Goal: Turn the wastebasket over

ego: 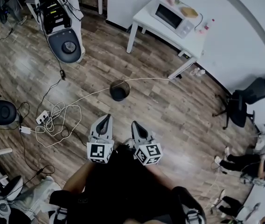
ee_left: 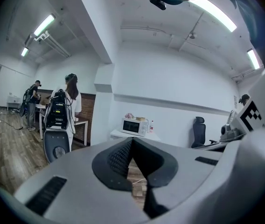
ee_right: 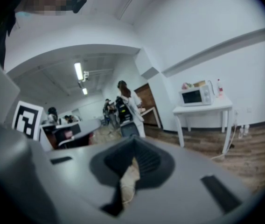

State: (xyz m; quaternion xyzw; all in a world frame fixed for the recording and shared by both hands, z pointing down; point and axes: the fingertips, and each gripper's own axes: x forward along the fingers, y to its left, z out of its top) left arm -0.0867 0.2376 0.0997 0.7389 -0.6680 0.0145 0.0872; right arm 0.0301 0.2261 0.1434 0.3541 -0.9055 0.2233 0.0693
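The wastebasket [ego: 119, 90] is a small dark round bin standing on the wood floor, its mouth facing up, seen only in the head view. My left gripper [ego: 105, 119] and right gripper [ego: 135, 125] are held side by side near my body, well short of the bin and pointing toward it. Both are shut with nothing between the jaws. In the left gripper view the left gripper [ee_left: 131, 143] shows its pads meeting, with only floor below them. The right gripper [ee_right: 134, 146] looks the same in the right gripper view. Neither gripper view shows the bin.
A white cable [ego: 86, 97] runs across the floor past the bin to a power strip [ego: 42, 117] and a tangle of cords. A white table [ego: 144, 18] with a microwave [ego: 170, 15] stands beyond. A wheeled machine [ego: 65, 41] is at the left, an office chair [ego: 242, 101] at the right.
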